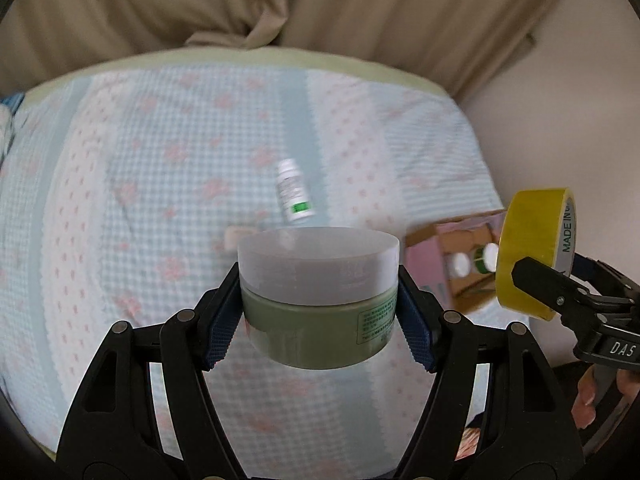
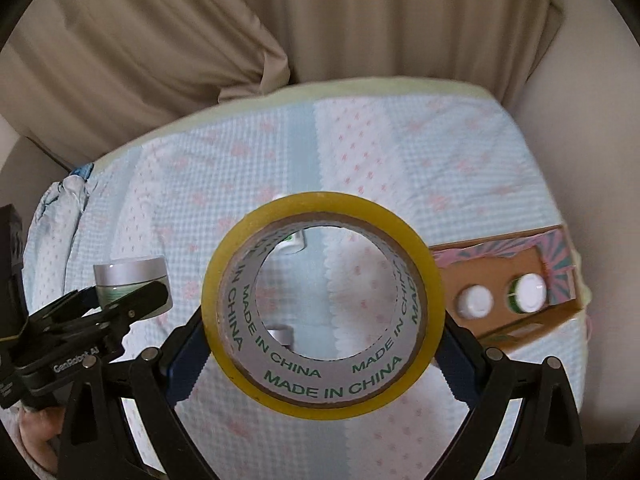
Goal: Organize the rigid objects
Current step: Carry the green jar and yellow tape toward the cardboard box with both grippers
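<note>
My left gripper [image 1: 319, 304] is shut on a green cream jar [image 1: 320, 320] with a grey lid, held above the bed; the jar also shows in the right wrist view [image 2: 132, 280]. My right gripper [image 2: 323, 332] is shut on a yellow tape roll [image 2: 224, 300] marked MADE IN CHINA, seen at the right of the left wrist view [image 1: 532, 248]. A small white bottle [image 1: 294, 192] with a green label lies on the bedspread ahead. An open cardboard box [image 2: 516, 280] at the bed's right edge holds two white-capped bottles [image 2: 475, 300].
The bed has a light blue and pink patterned cover [image 1: 160, 184]. Beige curtains [image 1: 320, 8] hang behind it. A small pale object [image 2: 282, 336] lies on the cover, seen through the tape roll. A wall [image 1: 580, 100] stands to the right.
</note>
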`<state>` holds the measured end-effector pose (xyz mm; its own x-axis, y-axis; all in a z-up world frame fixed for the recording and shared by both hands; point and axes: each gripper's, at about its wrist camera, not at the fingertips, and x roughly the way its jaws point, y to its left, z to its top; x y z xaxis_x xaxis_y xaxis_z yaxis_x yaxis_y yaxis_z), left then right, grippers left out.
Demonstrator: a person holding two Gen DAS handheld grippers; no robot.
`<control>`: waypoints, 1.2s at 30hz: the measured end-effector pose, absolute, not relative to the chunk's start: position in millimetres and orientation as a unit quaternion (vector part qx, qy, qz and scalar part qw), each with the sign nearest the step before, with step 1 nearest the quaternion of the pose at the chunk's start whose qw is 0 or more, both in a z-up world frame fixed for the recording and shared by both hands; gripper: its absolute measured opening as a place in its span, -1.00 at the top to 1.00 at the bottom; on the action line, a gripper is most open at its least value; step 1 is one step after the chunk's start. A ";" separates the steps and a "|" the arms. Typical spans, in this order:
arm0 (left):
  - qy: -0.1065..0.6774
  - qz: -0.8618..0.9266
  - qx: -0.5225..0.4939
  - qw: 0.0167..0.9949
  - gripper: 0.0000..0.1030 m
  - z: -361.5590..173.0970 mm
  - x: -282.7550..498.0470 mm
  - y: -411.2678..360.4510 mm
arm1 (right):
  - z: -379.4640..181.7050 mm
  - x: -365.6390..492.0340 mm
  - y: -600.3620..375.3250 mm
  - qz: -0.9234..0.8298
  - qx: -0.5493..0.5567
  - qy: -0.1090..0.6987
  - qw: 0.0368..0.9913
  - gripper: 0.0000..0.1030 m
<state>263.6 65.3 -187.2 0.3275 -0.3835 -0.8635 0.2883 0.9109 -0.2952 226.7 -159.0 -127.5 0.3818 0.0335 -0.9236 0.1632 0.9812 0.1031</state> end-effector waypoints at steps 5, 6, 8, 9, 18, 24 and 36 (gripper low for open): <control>0.528 -0.225 -0.044 0.818 -0.31 -161.6 235.4 26.2 | -98.2 192.0 -194.9 -0.049 0.100 0.537 0.836 -0.88; 0.525 -0.228 -0.043 0.819 -0.31 -156.4 227.6 13.9 | -94.2 185.2 -202.5 -0.050 0.102 0.535 0.837 -0.88; 0.524 -0.230 -0.043 0.819 -0.31 -151.7 216.9 -4.9 | -86.2 173.3 -221.3 -0.052 0.105 0.531 0.839 -0.88; 0.524 -0.230 -0.046 0.818 -0.31 -149.5 210.9 -17.3 | -82.9 168.0 -233.0 -0.053 0.105 0.531 0.839 -0.88; 0.538 -0.236 -0.051 0.808 -0.31 -165.6 182.3 -130.2 | -89.3 137.2 -346.0 -0.050 0.091 0.552 0.827 -0.88; 0.558 -0.230 -0.042 0.796 -0.31 -196.5 185.0 -195.6 | -133.8 132.7 -422.1 -0.053 0.125 0.579 0.804 -0.88; 0.619 -0.207 -0.006 0.758 -0.31 -295.4 219.2 -283.4 | -243.8 168.0 -505.4 -0.042 0.166 0.639 0.750 -0.88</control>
<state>219.2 -283.4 -295.4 0.1486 -0.3212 -0.9353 0.3076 0.9139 -0.2650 168.0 -505.4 -243.8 0.1788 0.1501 -0.9724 0.2750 0.9413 0.1958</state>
